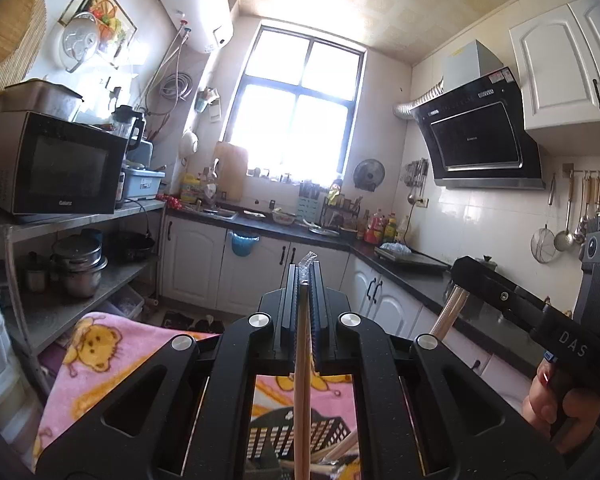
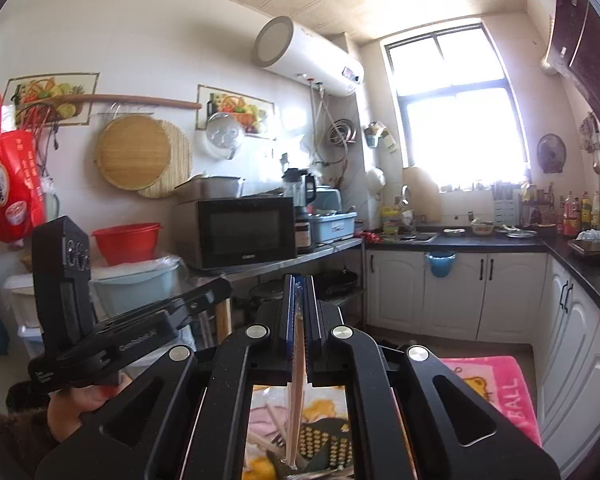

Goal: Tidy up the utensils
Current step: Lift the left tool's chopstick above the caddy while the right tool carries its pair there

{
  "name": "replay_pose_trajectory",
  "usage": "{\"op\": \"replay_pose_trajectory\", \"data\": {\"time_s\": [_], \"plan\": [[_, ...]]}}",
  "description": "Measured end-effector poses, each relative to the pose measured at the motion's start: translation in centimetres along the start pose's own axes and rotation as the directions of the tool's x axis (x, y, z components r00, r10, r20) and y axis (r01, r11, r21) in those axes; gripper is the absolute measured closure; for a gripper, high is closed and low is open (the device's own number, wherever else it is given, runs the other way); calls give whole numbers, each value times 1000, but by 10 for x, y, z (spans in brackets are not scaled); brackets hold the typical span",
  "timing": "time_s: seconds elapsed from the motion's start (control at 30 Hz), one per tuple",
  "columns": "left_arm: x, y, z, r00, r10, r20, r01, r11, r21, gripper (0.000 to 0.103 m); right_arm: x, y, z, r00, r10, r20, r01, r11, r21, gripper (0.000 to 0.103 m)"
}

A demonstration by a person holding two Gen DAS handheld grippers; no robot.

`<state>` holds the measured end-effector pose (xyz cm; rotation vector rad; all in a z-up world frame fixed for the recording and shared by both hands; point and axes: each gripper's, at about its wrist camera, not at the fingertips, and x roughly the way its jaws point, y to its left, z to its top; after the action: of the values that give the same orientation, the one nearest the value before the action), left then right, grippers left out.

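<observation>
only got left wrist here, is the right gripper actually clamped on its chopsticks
Observer: Yes, the right gripper is shut on a pair of wrapped chopsticks.
Operator: where do they point
Observer: Down at the black basket; loose chopsticks lie just left of it.
Operator: whats off to my far left
Observer: A red basin sits left of the microwave.

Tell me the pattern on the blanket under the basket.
Pink blanket with yellow cartoon bears, clearest in the left wrist view.
</observation>
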<state>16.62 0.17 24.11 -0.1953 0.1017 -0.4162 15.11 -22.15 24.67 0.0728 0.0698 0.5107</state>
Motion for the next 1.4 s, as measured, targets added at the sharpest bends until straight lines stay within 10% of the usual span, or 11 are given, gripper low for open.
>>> {"op": "replay_pose_trajectory", "data": {"time_s": [0.5, 1.4], "plan": [[41, -4, 5, 998, 26, 53, -26, 1000, 4, 100, 15, -37, -10, 994, -113, -13, 113, 993, 28, 99], [104, 0, -82, 995, 78, -60, -77, 997, 21, 100, 46, -68, -79, 976, -183, -117, 187, 982, 27, 99]]}}
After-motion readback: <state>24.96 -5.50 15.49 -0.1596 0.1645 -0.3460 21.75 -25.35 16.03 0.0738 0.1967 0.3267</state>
